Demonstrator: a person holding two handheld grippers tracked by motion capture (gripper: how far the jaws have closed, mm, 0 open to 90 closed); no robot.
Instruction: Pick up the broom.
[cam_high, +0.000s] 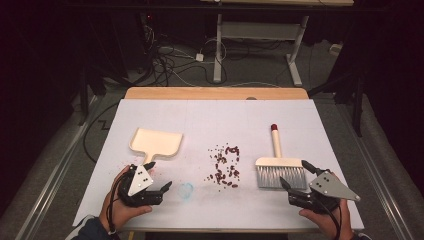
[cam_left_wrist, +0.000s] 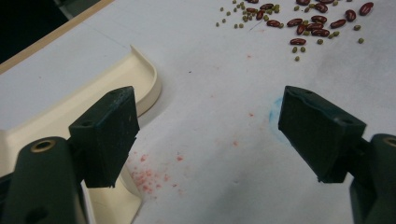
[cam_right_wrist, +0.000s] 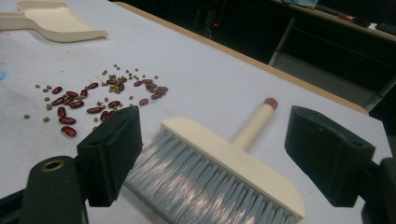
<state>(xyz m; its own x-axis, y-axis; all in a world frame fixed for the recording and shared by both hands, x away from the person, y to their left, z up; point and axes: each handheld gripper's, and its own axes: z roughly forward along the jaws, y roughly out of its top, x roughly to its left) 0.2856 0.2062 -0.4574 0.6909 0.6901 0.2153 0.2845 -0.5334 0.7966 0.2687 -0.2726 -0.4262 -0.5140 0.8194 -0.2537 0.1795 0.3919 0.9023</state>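
A cream dustpan (cam_high: 155, 142) lies at the left of the white table cover, its handle toward me. Red and small green beans (cam_high: 225, 165) are scattered in the middle. To the right lies a cream hand brush (cam_high: 280, 167) with grey bristles and a red-tipped handle pointing away. My left gripper (cam_high: 160, 175) hovers open just right of the dustpan handle, nothing between its jaws. My right gripper (cam_high: 294, 171) stands open at the brush's bristles. In the left gripper view the dustpan (cam_left_wrist: 140, 79) sits behind the left jaw. In the right gripper view the brush (cam_right_wrist: 233, 163) lies between the open jaws.
A faint blue ring (cam_high: 186, 189) and red specks mark the cover near my left gripper. The table's wooden far edge (cam_high: 215, 93) borders a dark floor with cables and a desk frame (cam_high: 260, 45). Beans (cam_right_wrist: 93, 100) lie left of the brush.
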